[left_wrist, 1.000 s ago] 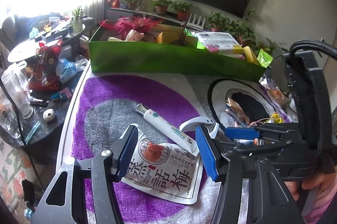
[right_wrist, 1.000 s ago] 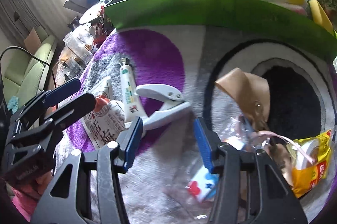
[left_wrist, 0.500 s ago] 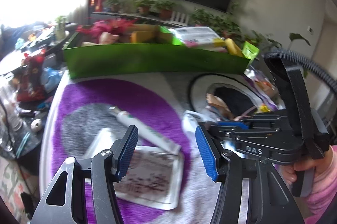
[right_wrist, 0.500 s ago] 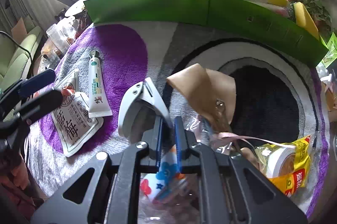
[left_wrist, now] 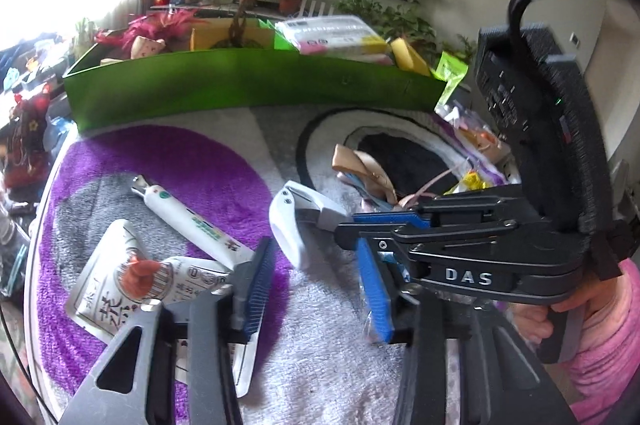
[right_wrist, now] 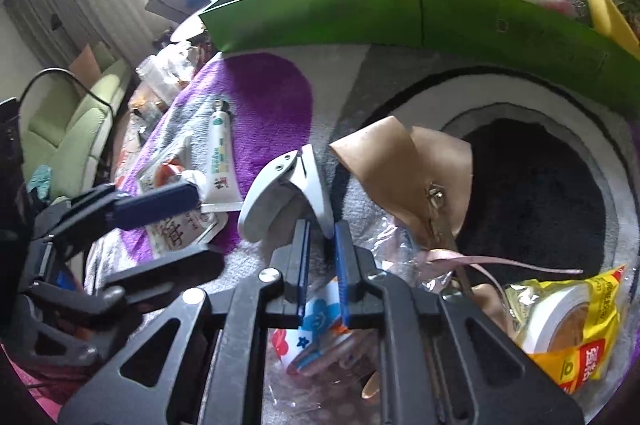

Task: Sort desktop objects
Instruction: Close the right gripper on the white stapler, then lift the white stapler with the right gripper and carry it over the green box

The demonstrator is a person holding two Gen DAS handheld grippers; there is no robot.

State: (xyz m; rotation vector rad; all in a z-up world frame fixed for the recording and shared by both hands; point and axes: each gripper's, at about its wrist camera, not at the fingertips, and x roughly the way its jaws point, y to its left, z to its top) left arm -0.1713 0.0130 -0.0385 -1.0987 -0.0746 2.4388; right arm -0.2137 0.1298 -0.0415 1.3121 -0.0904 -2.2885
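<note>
**Sorting barely begun: most of the clutter is loose, right claw on the white tool**

The green cardboard tray (left_wrist: 248, 85) along the far edge of the counter already holds a fair load: a red artificial flower, yellow boxes, a flat white packet with pink and yellow print. I judge that as the sorted share. What is left is larger. On the purple, grey and black rug (left_wrist: 224, 161) that covers the counter lie a white snack pouch (left_wrist: 120, 289) with a red picture, a white tube (left_wrist: 188, 215) resting partly on it, a tan leather pouch (right_wrist: 416, 177) with a metal clasp, a yellow snack bag (right_wrist: 572, 321), a clear plastic bag with a blue-and-red printed item (right_wrist: 316, 325), and a pink ribbon. None of these has reached the tray, so the job looks to be in its early part.

The white handled tool (right_wrist: 284, 197) (perhaps a hole punch or clipper; I cannot tell which) stands tilted up off the rug between the tube and the leather pouch. The right claw (right_wrist: 320, 245) is narrow, its blue pads either side of the tool's lower handle, and its jaws are opening slightly; the pads seem to press the handle, though the contact is partly hidden.

The left claw (left_wrist: 316, 289) is about half open and its jaws are closing. Nothing sits between them; it hovers over the rug just beside the snack pouch and the white tool
</note>
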